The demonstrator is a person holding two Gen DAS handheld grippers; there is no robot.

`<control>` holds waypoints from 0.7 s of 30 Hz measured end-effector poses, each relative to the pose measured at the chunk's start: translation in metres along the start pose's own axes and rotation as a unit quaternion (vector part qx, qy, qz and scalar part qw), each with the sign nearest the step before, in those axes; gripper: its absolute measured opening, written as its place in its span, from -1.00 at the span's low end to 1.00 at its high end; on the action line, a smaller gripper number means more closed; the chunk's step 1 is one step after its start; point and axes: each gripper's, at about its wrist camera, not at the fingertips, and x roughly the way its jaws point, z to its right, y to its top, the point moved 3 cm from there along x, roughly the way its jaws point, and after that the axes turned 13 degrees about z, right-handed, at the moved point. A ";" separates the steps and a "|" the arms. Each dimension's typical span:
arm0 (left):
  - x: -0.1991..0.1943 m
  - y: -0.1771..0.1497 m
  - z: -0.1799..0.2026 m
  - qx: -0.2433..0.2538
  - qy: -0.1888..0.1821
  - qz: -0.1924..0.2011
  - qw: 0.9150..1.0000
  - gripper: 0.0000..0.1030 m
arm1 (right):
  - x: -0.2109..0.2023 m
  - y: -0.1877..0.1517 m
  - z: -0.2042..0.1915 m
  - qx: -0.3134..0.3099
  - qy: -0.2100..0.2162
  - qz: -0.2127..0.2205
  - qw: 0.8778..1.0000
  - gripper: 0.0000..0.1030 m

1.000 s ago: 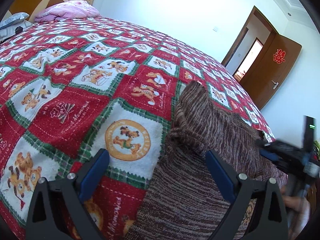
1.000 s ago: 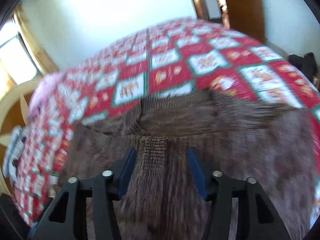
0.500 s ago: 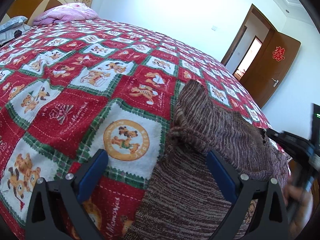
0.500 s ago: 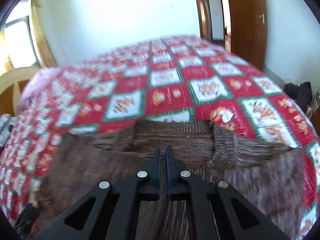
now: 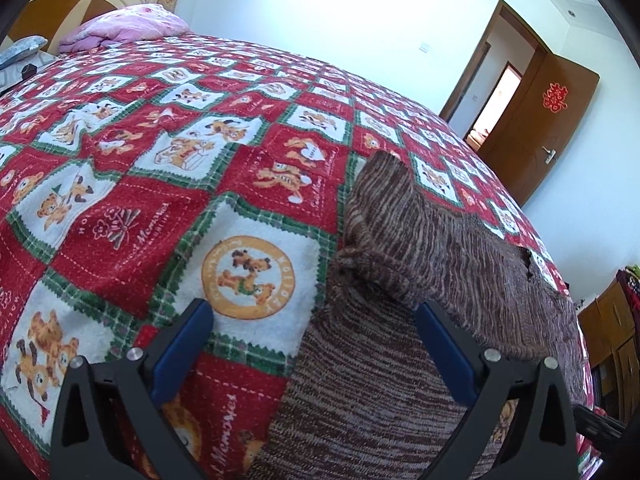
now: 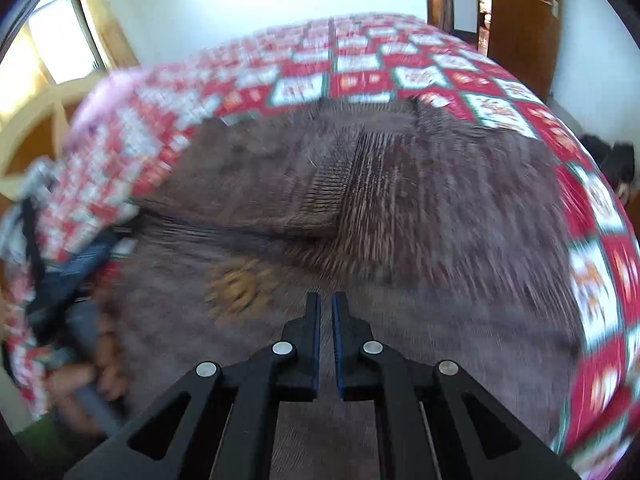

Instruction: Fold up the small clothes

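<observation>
The left gripper [image 5: 314, 324] is spread wide over the brown striped knitted sweater [image 5: 420, 320] on the red teddy-bear patchwork bedspread [image 5: 160, 168], while the right gripper [image 6: 326, 306] has its jaws almost together above the sweater, gripping nothing visible.

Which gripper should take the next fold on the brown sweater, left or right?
Likely the left gripper: jaws open wide, straddling the sweater's edge beside the folded-over sleeve. The right gripper hangs over the sweater's middle, jaws nearly closed and holding nothing, and its view is motion-blurred.

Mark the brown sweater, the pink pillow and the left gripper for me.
brown sweater [image 5: 432, 240]: left wrist view, on the folded-over sleeve.
pink pillow [image 5: 128, 26]: left wrist view, its top middle.
left gripper [image 5: 316, 344]: left wrist view, midway between the open jaws.
</observation>
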 end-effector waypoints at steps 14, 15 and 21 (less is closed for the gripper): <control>-0.154 -0.029 -0.046 0.195 -0.126 -0.063 0.971 1.00 | -0.153 -0.067 -0.017 -0.007 0.021 0.128 0.992 0.39; -0.160 -0.033 -0.051 0.202 -0.133 -0.070 0.968 1.00 | -0.150 -0.070 -0.019 0.001 0.028 0.126 0.992 0.39; -0.186 -0.079 -0.079 0.199 -0.143 -0.150 0.958 0.67 | -0.146 -0.080 -0.036 0.023 0.074 0.120 0.990 0.39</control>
